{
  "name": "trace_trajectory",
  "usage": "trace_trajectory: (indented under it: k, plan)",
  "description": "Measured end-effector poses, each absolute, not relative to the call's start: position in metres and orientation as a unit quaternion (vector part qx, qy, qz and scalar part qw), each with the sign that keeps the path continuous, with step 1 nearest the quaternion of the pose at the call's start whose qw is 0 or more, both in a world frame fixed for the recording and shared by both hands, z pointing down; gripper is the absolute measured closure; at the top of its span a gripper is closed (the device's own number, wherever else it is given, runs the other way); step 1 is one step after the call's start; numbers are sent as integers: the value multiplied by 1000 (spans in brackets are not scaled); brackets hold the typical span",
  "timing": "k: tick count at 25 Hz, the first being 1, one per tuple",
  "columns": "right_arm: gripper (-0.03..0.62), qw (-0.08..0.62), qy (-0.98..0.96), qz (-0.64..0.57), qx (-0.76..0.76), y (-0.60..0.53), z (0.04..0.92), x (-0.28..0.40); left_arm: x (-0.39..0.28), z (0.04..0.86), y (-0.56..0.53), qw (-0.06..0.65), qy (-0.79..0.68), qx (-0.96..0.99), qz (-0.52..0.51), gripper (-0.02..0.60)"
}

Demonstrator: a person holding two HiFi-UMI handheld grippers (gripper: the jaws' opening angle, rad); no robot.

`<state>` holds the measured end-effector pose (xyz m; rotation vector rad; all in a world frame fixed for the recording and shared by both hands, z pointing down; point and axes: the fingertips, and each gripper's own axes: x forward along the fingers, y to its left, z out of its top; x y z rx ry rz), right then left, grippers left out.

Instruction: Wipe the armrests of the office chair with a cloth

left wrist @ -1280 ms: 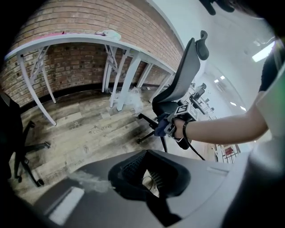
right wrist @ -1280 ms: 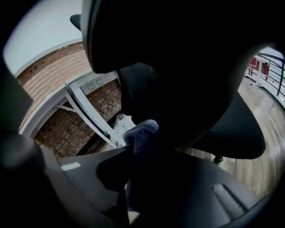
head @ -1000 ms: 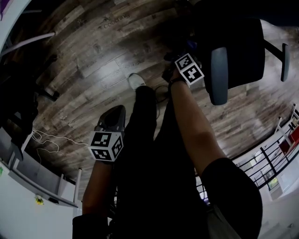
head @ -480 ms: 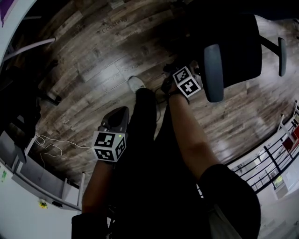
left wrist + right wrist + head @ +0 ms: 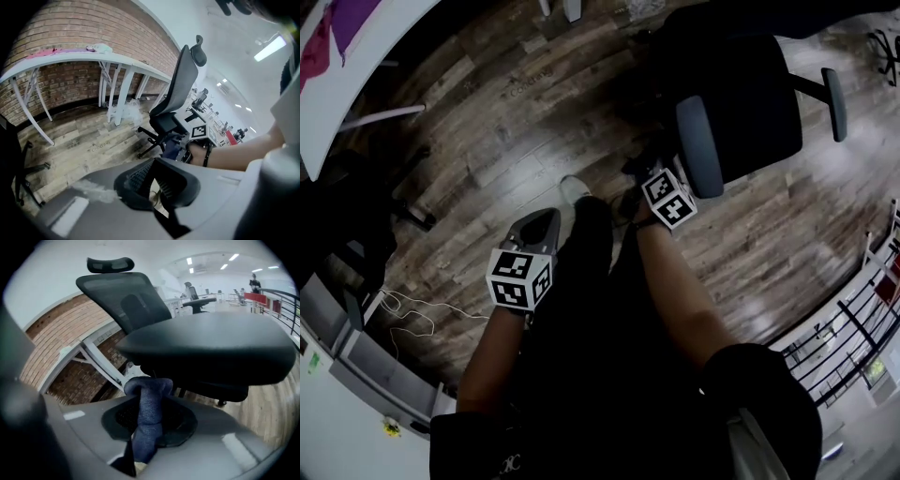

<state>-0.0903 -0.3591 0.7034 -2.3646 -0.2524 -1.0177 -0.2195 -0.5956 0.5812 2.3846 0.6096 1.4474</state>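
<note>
A person stands at an office chair (image 5: 750, 94) on a wood-plank floor (image 5: 478, 178), the right gripper (image 5: 149, 423) clamped on a bunched dark blue cloth (image 5: 148, 401) held just beneath the near end of the chair's grey armrest (image 5: 211, 348); whether cloth and armrest touch cannot be told. The left gripper (image 5: 151, 180) hangs by the person's leg, well apart from the chair, its jaws parted with nothing between them. Each gripper's cube (image 5: 668, 199) bears black-and-white square markers, while faint print on one plank (image 5: 530, 80) is too blurred to read.
</note>
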Motion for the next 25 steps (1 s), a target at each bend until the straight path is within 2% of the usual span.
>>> trace_trajectory:
  k: [5, 9, 19, 21, 25]
  plan:
    - [517, 227, 33, -399, -888, -395, 668, -112, -214, 571, -585, 139, 214, 835, 487, 575]
    - [516, 157, 144, -382, -899, -408, 617, -124, -196, 551, -567, 139, 228, 846, 461, 575]
    - [516, 35, 198, -292, -935, -322, 503, -128, -144, 497, -507, 126, 248, 878, 389, 575]
    - [515, 23, 194, -274, -942, -303, 487, -122, -136, 485, -492, 124, 252, 883, 377, 575]
    - [514, 40, 181, -229, -956, -259, 456, -98, -126, 464, -452, 109, 268, 888, 357, 575]
